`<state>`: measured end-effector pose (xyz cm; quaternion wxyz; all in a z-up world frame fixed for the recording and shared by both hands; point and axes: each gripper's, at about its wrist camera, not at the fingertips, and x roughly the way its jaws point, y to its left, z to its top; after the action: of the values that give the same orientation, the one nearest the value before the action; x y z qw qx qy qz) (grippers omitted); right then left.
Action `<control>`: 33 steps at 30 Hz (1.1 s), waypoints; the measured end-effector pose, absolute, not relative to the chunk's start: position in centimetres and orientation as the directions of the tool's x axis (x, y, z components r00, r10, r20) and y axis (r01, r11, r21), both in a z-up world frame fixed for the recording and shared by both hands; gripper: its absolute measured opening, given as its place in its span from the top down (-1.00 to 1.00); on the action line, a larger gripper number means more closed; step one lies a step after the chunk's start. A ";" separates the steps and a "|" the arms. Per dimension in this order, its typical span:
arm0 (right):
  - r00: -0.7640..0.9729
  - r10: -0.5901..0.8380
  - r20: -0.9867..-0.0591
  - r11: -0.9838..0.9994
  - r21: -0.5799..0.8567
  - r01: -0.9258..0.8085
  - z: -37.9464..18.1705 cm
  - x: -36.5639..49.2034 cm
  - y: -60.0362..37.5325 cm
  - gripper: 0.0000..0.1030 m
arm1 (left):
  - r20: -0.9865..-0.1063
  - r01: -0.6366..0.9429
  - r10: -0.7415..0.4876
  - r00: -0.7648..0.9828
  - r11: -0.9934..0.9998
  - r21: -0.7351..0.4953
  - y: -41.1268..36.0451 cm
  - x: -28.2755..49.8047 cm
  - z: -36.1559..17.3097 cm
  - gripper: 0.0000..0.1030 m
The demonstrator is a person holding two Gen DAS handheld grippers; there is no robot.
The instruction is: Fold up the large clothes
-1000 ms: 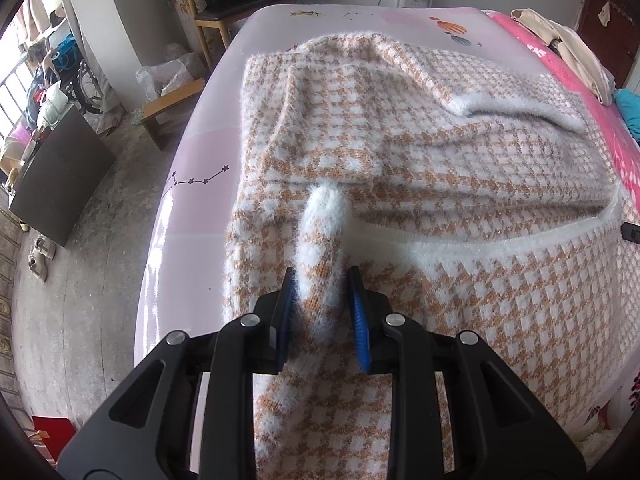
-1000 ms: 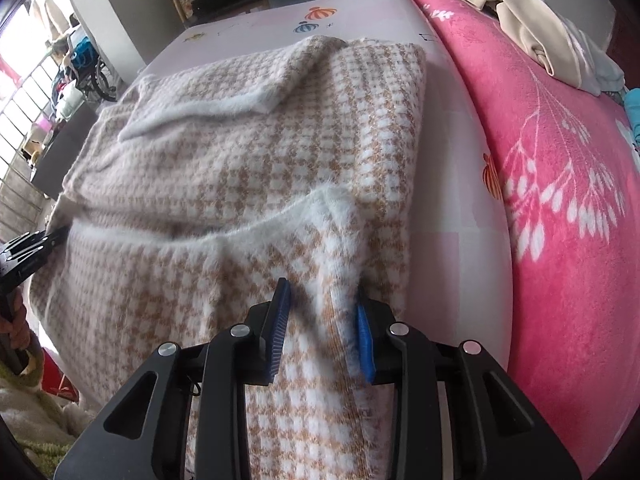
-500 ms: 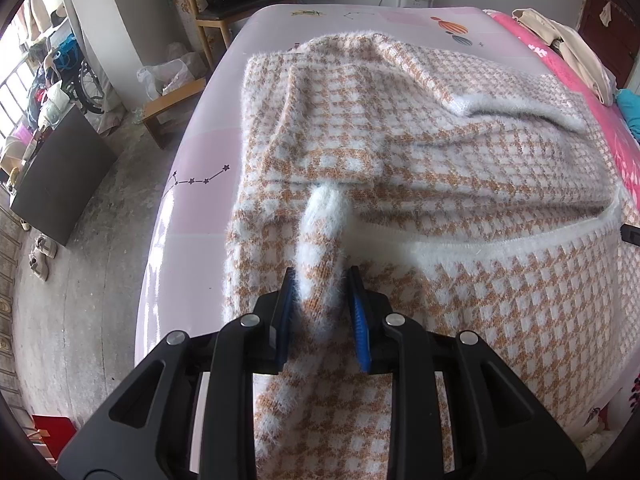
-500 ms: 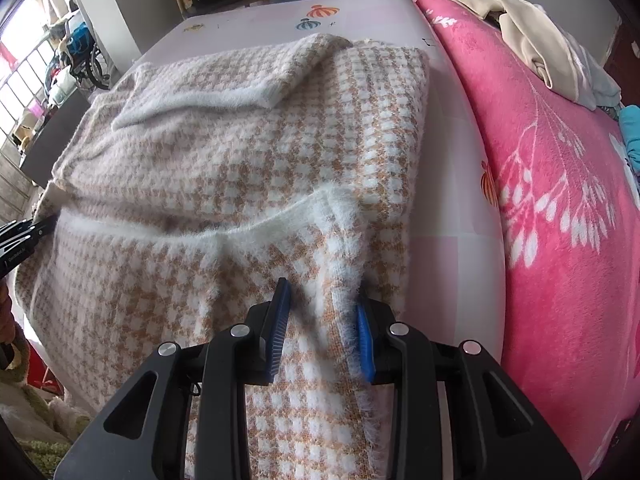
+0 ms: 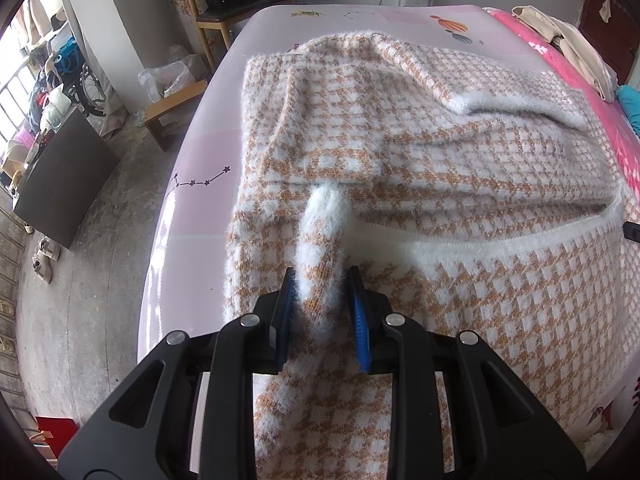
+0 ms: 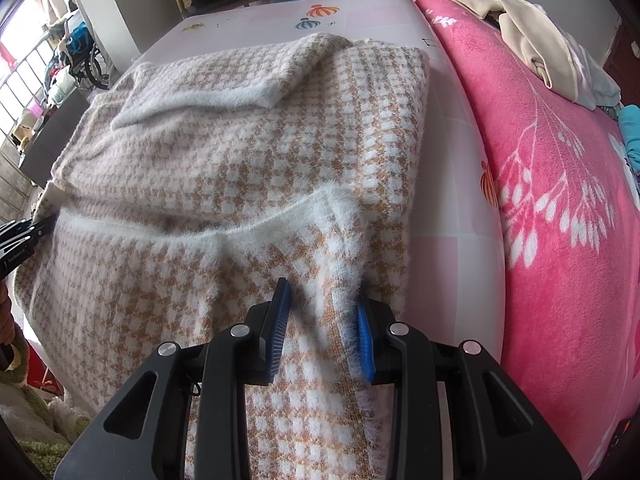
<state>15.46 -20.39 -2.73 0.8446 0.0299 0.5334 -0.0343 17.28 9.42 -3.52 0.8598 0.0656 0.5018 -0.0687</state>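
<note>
A large fuzzy sweater [image 5: 460, 168] in an orange-and-white check lies on the bed, partly folded, with a white ribbed hem [image 5: 500, 242] running across its near part. My left gripper [image 5: 322, 280] is shut on a bunched fold of the near left hem corner. In the right wrist view the same sweater [image 6: 248, 148] spreads leftward, and my right gripper [image 6: 322, 292] is shut on its near right hem corner, blue pads pressing the fabric. The left gripper's tip [image 6: 24, 234] shows at that view's left edge. A sleeve [image 6: 224, 94] is folded across the far part.
The pale pink bed sheet [image 5: 200, 168] carries the sweater; a bright pink flowered blanket [image 6: 560, 184] lies to the right with beige clothes [image 6: 532, 44] piled on it. Past the bed's left edge are concrete floor, a dark cabinet [image 5: 60, 192] and a wooden chair [image 5: 236, 4].
The right wrist view has drifted slightly, with the pink blanket filling a bit more of it. Both grips on the hem are unchanged, and the left view is the same.
</note>
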 end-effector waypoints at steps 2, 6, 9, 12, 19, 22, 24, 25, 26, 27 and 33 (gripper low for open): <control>0.428 -0.026 -0.903 0.996 0.014 0.090 -2.7 15.5 -20.4 0.42 | -0.872 0.184 -0.052 0.487 0.982 0.045 9.5 17.3 -3.5 0.51; 0.428 -0.026 -0.903 0.996 0.014 0.089 -2.7 15.5 -20.4 0.42 | -0.872 0.183 -0.050 0.487 0.982 0.046 9.3 17.2 -3.5 0.51; 0.428 -0.027 -0.903 0.996 0.012 0.089 -2.7 15.5 -20.4 0.42 | -0.872 0.183 -0.050 0.487 0.982 0.046 9.2 17.3 -3.5 0.51; 0.429 -0.029 -0.903 0.996 0.010 0.090 -2.7 15.5 -20.4 0.42 | -0.872 0.184 -0.049 0.487 0.982 0.047 9.1 17.3 -3.5 0.51; 0.429 -0.030 -0.903 0.996 0.009 0.089 -2.7 15.5 -20.4 0.42 | -0.872 0.183 -0.049 0.487 0.982 0.047 9.1 17.3 -3.5 0.51; 0.429 -0.029 -0.903 0.996 0.011 0.090 -2.7 15.4 -20.3 0.42 | -0.872 0.183 -0.049 0.487 0.982 0.047 9.1 17.3 -3.5 0.50; 0.429 -0.030 -0.903 0.996 0.009 0.088 -2.7 15.4 -20.3 0.42 | -0.872 0.183 -0.049 0.486 0.982 0.047 9.2 17.3 -3.5 0.49; 0.429 -0.030 -0.903 0.996 0.009 0.088 -2.7 15.4 -20.3 0.42 | -0.872 0.183 -0.048 0.487 0.982 0.047 9.2 17.3 -3.5 0.49; 0.429 -0.029 -0.903 0.996 0.010 0.089 -2.7 15.4 -20.3 0.42 | -0.872 0.178 -0.043 0.488 0.983 0.051 8.9 17.3 -3.5 0.45; 0.429 -0.028 -0.903 0.996 0.011 0.089 -2.7 15.4 -20.3 0.41 | -0.871 0.174 -0.038 0.490 0.983 0.056 8.8 17.3 -3.5 0.39; 0.423 -0.015 -0.906 0.994 0.031 0.101 -2.5 15.6 -20.2 0.16 | -0.867 0.154 -0.065 0.494 0.988 0.013 10.1 17.4 -3.7 0.09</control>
<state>15.58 -20.21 -2.49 0.8424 0.0402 0.5363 -0.0342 17.42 10.07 -3.66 0.8631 0.0445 0.4991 -0.0636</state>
